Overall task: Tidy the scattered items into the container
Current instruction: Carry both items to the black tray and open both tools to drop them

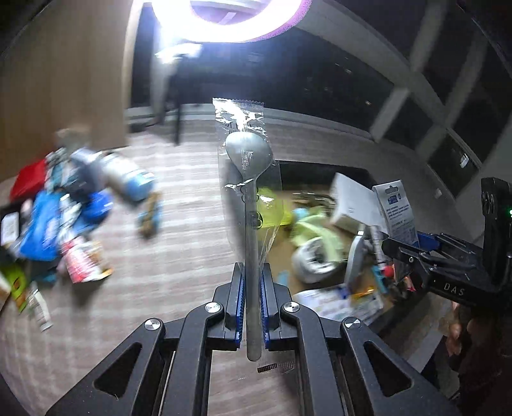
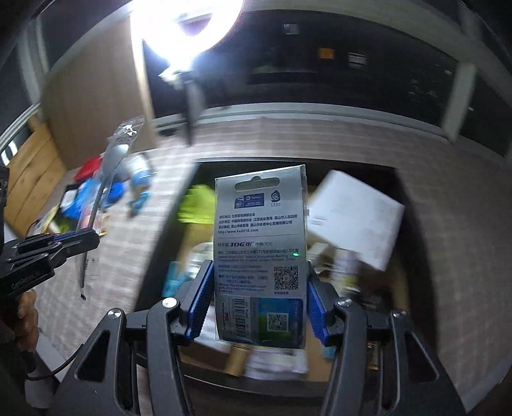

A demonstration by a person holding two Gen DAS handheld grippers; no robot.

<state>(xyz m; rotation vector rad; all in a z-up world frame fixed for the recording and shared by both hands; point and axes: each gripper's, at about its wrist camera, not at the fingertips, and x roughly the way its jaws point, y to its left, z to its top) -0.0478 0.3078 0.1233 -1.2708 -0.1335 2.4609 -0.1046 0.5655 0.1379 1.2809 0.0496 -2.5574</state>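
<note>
My left gripper (image 1: 252, 268) is shut on the handle of a grey spoon (image 1: 248, 153) sealed in a clear plastic wrapper, held upright above the striped carpet. My right gripper (image 2: 258, 265) is shut on a silver printed box (image 2: 259, 217) with QR codes, gripped by its sides over the dark container (image 2: 169, 243). The left wrist view shows that box (image 1: 395, 204) and the right gripper (image 1: 388, 244) at the right, above the container (image 1: 307, 169). In the right wrist view the left gripper (image 2: 92, 233) and its spoon (image 2: 115, 153) are at the left.
A blurred pile of scattered packets and bottles (image 1: 64, 208) lies on the carpet to the left. Inside the container are a white box (image 2: 352, 217), a yellow-green item (image 1: 307, 224) and several other things. A bright ring light (image 2: 185, 28) on a stand is behind.
</note>
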